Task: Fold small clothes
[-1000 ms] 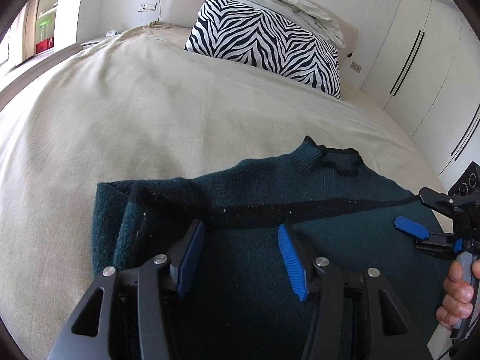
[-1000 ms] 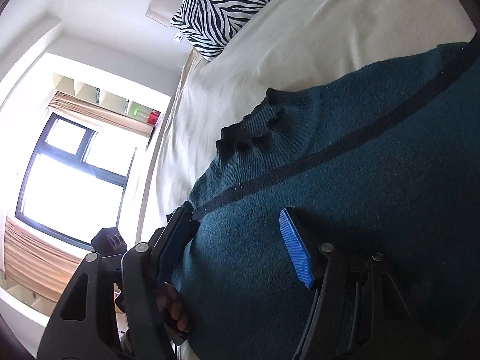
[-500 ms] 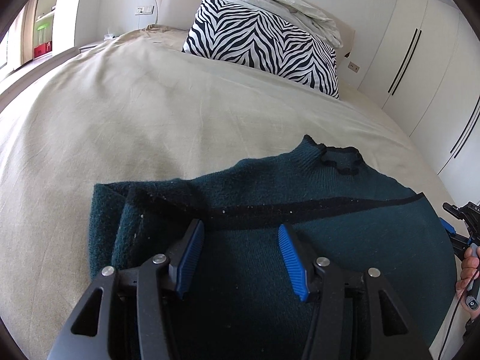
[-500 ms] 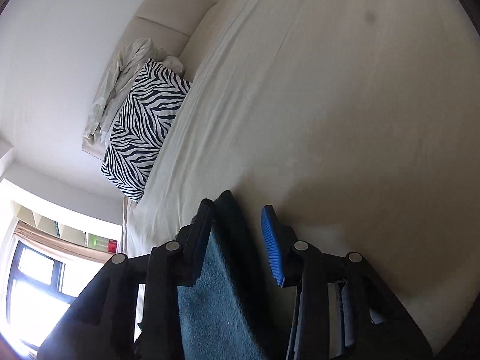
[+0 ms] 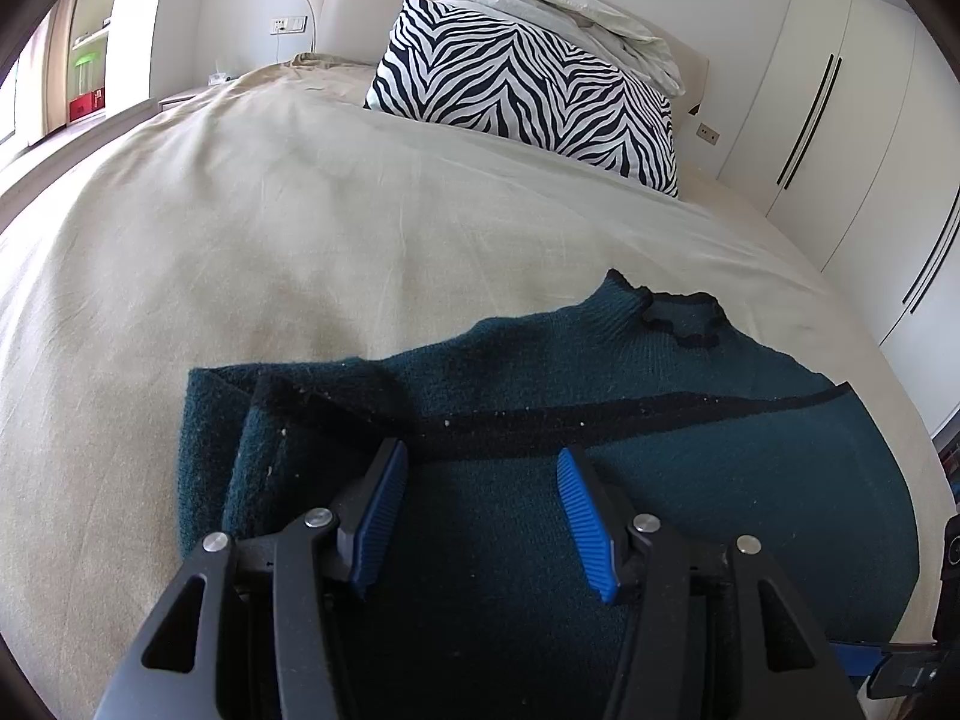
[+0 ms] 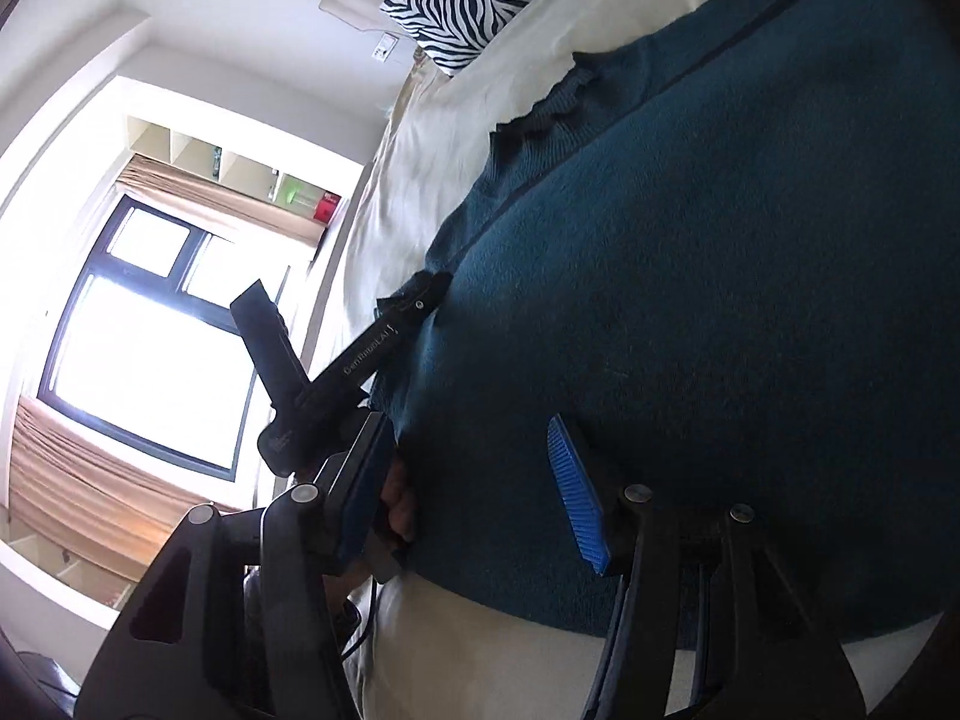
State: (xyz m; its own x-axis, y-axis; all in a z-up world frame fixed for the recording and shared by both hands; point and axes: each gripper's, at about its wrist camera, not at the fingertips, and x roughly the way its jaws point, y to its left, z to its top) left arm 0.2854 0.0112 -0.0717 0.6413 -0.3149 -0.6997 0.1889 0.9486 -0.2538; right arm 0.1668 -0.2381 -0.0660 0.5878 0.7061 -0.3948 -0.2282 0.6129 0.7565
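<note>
A dark teal knit sweater (image 5: 690, 468) with a thin black stripe and a ruffled collar lies flat on the beige bed (image 5: 300, 228). Its left sleeve is folded in over the body. My left gripper (image 5: 480, 510) is open, hovering over the sweater's lower left part. My right gripper (image 6: 474, 480) is open over the sweater (image 6: 720, 300) near its bottom hem. The left gripper's body shows in the right wrist view (image 6: 336, 372) by the sweater's edge. Neither gripper holds cloth.
A zebra-striped pillow (image 5: 528, 102) and a crumpled white duvet (image 5: 564, 6) lie at the headboard. White wardrobe doors (image 5: 840, 120) stand on the right. A bright window (image 6: 150, 348) is beyond the bed's left side.
My right gripper swung away to the bed's edge half a second ago, then came back over the sweater's hem. My left gripper has stayed in place, open.
</note>
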